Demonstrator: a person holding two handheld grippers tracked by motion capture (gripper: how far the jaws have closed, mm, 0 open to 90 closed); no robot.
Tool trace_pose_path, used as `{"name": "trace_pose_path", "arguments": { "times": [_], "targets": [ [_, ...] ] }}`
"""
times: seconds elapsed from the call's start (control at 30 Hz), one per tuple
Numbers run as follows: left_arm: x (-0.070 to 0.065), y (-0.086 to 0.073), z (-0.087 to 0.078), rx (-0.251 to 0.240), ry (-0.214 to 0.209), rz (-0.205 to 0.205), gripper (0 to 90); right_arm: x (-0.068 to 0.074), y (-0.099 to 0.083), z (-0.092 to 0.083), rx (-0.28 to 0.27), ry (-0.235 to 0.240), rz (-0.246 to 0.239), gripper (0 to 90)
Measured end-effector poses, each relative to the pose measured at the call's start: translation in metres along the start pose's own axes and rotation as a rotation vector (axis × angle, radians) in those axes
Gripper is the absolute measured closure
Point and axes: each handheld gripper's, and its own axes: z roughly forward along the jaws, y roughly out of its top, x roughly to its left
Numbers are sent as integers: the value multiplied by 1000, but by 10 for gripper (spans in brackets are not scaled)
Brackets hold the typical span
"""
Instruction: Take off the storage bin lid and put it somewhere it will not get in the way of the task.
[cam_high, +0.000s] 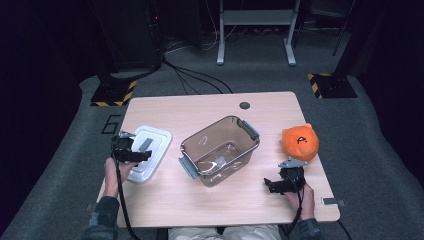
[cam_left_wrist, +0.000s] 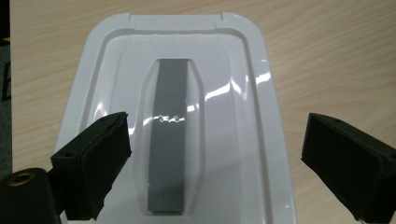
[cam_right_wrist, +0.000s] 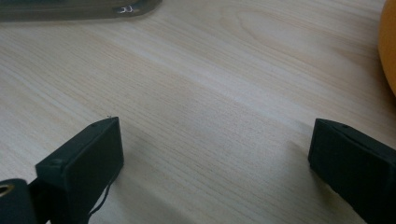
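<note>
**Left tongs spread above the glossy white lid**

The left tongs (cam_left_wrist: 212, 154) hang released, matte black jaws wide over the white lid (cam_left_wrist: 187, 93), a rounded glossy rectangle with a flat grey handle strip (cam_left_wrist: 169, 135), lying at nine o'clock on the pale woodgrain tabletop (cam_high: 210, 107). Centre: a clear smoky plastic bin (cam_high: 220, 150). The right tongs (cam_right_wrist: 212, 154) gape empty at four o'clock, near a plush orange toy (cam_high: 300, 141).

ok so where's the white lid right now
In the high view the white lid lies flat on the table's left side, beside the clear bin, under the open left gripper.
</note>
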Motion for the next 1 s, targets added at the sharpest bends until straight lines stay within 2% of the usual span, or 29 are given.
{"name": "trace_pose_path", "arguments": {
  "times": [0.1,0.2,0.43,0.47,0.53,0.6,0.67,0.8,0.87,1.0],
  "targets": [
    [-9,-4,-5,-8,-5,24,44,0,0,0,0,0,0,24],
    [-19,-10,-8,4,-8,55,25,0,0,0,0,1,0,24],
    [-39,-27,-11,8,-30,100,9,0,0,0,1,-1,0,25],
    [-43,-30,-11,8,-33,99,4,0,0,0,-1,-1,0,24],
    [-54,-38,-10,8,-39,126,2,0,0,0,-1,0,0,25],
    [-58,-41,-9,4,-41,128,1,0,0,0,0,0,0,25],
    [-65,-47,-7,3,-63,147,1,0,0,0,0,0,-1,25],
    [-79,-55,-4,16,-79,200,2,0,0,0,0,1,0,25],
    [-89,-61,0,11,-102,217,1,0,0,0,0,0,0,25],
    [-100,-67,4,24,-114,244,1,0,0,0,0,0,-1,25]
  ]
}}
